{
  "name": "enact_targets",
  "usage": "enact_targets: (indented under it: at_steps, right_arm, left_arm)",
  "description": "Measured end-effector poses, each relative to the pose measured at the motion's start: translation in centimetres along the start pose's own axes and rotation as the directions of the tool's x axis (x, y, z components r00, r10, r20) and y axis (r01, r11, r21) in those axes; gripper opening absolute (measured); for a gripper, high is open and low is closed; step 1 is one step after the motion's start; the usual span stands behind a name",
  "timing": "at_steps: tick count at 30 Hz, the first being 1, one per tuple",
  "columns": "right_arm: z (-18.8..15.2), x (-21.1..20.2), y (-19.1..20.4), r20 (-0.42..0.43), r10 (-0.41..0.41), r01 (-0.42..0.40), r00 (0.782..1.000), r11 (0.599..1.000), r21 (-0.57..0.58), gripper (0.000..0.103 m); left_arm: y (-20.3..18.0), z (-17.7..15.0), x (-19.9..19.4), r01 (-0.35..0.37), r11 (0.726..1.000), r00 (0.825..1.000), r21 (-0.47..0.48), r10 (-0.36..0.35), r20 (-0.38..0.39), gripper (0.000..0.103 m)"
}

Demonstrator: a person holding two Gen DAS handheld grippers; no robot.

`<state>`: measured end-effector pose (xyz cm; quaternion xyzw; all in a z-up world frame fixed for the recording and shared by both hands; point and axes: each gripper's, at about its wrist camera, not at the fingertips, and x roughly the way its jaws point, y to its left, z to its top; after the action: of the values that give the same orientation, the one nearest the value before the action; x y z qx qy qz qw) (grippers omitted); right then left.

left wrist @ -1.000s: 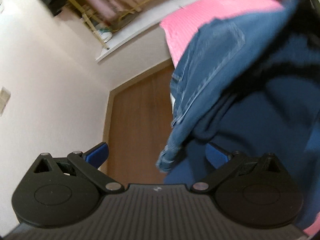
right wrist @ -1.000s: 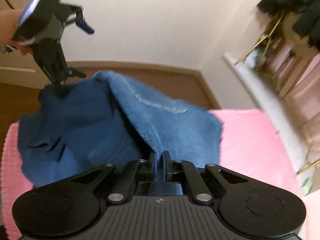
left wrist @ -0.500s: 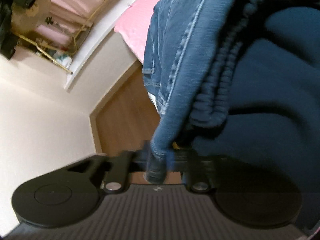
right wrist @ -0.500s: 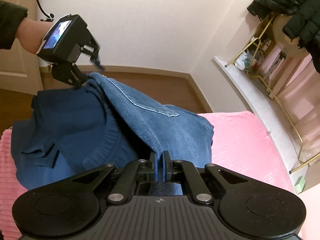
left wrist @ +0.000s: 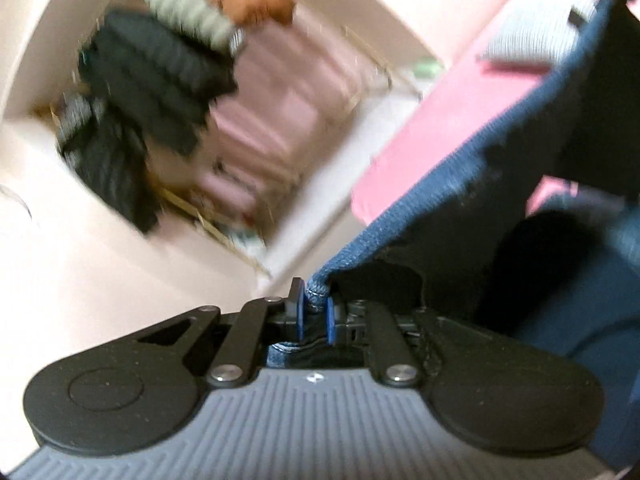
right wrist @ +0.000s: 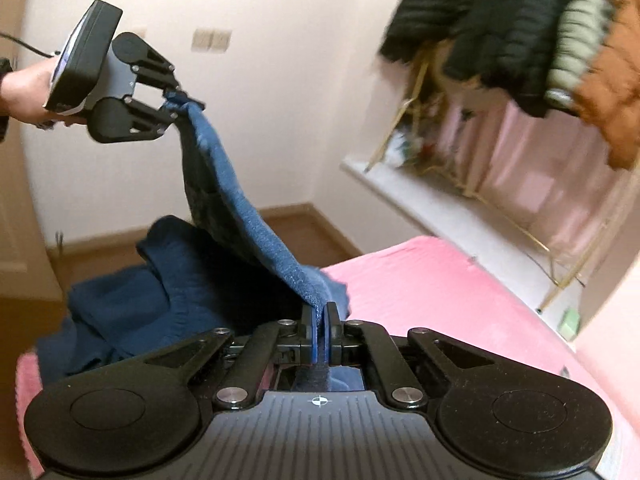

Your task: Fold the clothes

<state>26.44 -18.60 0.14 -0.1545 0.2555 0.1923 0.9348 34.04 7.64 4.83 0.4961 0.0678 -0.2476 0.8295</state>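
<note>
The right gripper [right wrist: 320, 322] has its blue pads [right wrist: 308, 332] pressed together on a corner of the jeans [right wrist: 236, 208], with a strip of denim running back between the jaws toward the camera. From that pinch the denim climbs as a taut band, up and to the left, to the left gripper [right wrist: 170, 108], which is clamped on its far end. A hand [right wrist: 28, 88] holds that gripper by its body, high above the bed.

In the left wrist view the left gripper [left wrist: 314, 314] is clenched on a stitched hem of the jeans [left wrist: 472, 152], the cloth bunched between the blue pads [left wrist: 298, 314]. The hem edge runs away up and to the right across the view, which is blurred.

Under the raised band, a dark blue garment [right wrist: 160, 280] lies heaped on the pink bed [right wrist: 432, 292], near its left edge. The lower folds of the jeans rest against this heap; whether they touch the bed beyond it cannot be told.

Further off is a brown floor [right wrist: 316, 228] and a pale wall [right wrist: 280, 100] with a switch plate [right wrist: 211, 39]. To the right, dark and orange jackets [right wrist: 520, 28] hang over a gold-coloured rack [right wrist: 472, 184], with pink drapes [right wrist: 560, 184] behind it.
</note>
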Motion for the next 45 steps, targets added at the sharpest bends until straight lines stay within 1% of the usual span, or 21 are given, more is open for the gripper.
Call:
enact_targets:
  at_steps: [4,8,11,12,14,16,18,20,22,23,24,25,26,27,28,30,32,35,37,41,45]
  right_arm:
    - [-3.6,-9.7,-1.8,0.049,0.008,-0.012,0.999,0.995,0.1,0.001]
    - [-9.5,-21.1,-2.1,0.081,0.034,-0.05,0.996,0.979,0.198,0.001]
    - [-14.7,-29.6,-2.7,0.066,0.023,-0.041,0.998,0.956,0.29,0.001]
    - [-16.7,-31.8,-3.0,0.058,0.023,-0.041,0.998,0.941,0.335,0.001]
    - [-20.7,-34.9,-3.1,-0.008,-0.039,0.038,0.999,0.898,0.438,0.001]
    - [-24.8,-37.8,-3.2,-0.088,-0.102,0.134,0.991,0.836,0.532,0.001]
    - [-28.9,-40.7,-3.3,-0.174,-0.156,0.23,0.972,0.758,0.61,0.001]
    - [-32.9,-43.6,-3.4,-0.264,-0.197,0.326,0.944,0.665,0.672,0.001]
    - [-37.0,-46.5,-3.5,-0.355,-0.226,0.419,0.907,0.559,0.715,0.001]
    - [-39.0,-48.0,-3.5,-0.401,-0.235,0.464,0.885,0.503,0.73,0.001]
    - [-41.0,-49.5,-3.5,-0.446,-0.241,0.507,0.862,0.444,0.739,0.008]
    - [-43.1,-50.9,-3.6,-0.491,-0.243,0.548,0.836,0.383,0.744,0.03]
    - [-45.1,-52.4,-3.6,-0.535,-0.243,0.587,0.809,0.321,0.743,0.046]
    - [-47.1,-53.8,-3.7,-0.577,-0.238,0.624,0.781,0.257,0.738,0.076]
    - [-48.1,-54.5,-3.3,-0.593,-0.231,0.635,0.771,0.223,0.739,0.079]
    - [-49.3,-55.2,-2.4,-0.604,-0.216,0.639,0.767,0.179,0.748,0.078]
    - [-49.7,-55.1,-2.3,-0.608,-0.194,0.636,0.77,0.164,0.754,0.079]
    - [-48.7,-52.2,-3.1,-0.598,-0.151,0.616,0.787,0.161,0.771,0.079]
    - [-48.9,-50.4,-3.7,-0.599,-0.136,0.614,0.789,0.156,0.774,0.079]
    - [-50.6,-48.3,-5.5,-0.615,-0.13,0.628,0.778,0.107,0.771,0.079]
    - [-54.1,-48.2,-8.4,-0.648,-0.137,0.658,0.749,0.044,0.751,0.079]
  left_arm:
    - [-2.2,8.8,-5.5,-0.032,0.995,0.995,0.097,0.022,0.1,0.009]
    - [-7.6,18.9,-10.7,-0.039,0.981,0.98,0.189,0.0,0.2,0.009]
    - [-13.7,26.4,-14.6,0.007,0.957,0.955,0.29,-0.092,0.281,0.009]
    - [-16.0,28.7,-15.5,0.034,0.944,0.942,0.328,-0.14,0.304,0.009]
    - [-20.2,33.3,-16.7,0.095,0.911,0.906,0.402,-0.247,0.345,0.009]
    - [-24.8,37.7,-17.6,0.171,0.869,0.849,0.465,-0.37,0.378,0.009]
    - [-31.3,41.5,-20.0,0.254,0.814,0.764,0.523,-0.5,0.407,0.01]
    - [-37.6,45.4,-21.0,0.347,0.759,0.695,0.551,-0.602,0.393,0.012]
    - [-43.9,48.4,-21.7,0.503,0.655,0.613,0.564,-0.73,0.302,0.014]
    - [-46.6,48.8,-22.0,0.558,0.588,0.567,0.586,-0.786,0.249,0.018]
    - [-49.0,48.5,-22.3,0.59,0.529,0.523,0.609,-0.826,0.211,0.023]
    - [-50.5,47.8,-22.6,0.612,0.5,0.491,0.613,-0.847,0.201,0.028]
    - [-51.0,46.8,-22.4,0.652,0.475,0.462,0.59,-0.867,0.187,0.032]
    - [-51.4,45.9,-22.2,0.694,0.449,0.431,0.563,-0.885,0.173,0.036]
    - [-51.4,45.2,-21.2,0.727,0.437,0.426,0.529,-0.892,0.151,0.041]
    - [-51.3,43.8,-19.0,0.787,0.417,0.418,0.455,-0.902,0.104,0.042]
    - [-51.5,42.0,-17.0,0.803,0.436,0.456,0.406,-0.889,0.052,0.041]
    - [-51.1,38.9,-14.5,0.794,0.477,0.51,0.378,-0.86,0.016,0.043]
    - [-49.8,38.2,-11.9,0.801,0.499,0.525,0.33,-0.851,0.012,0.048]
    - [-50.2,37.0,-8.9,0.832,0.513,0.527,0.213,-0.85,-0.011,0.05]
    - [-51.4,38.8,-7.0,0.844,0.507,0.516,0.175,-0.857,-0.007,0.053]
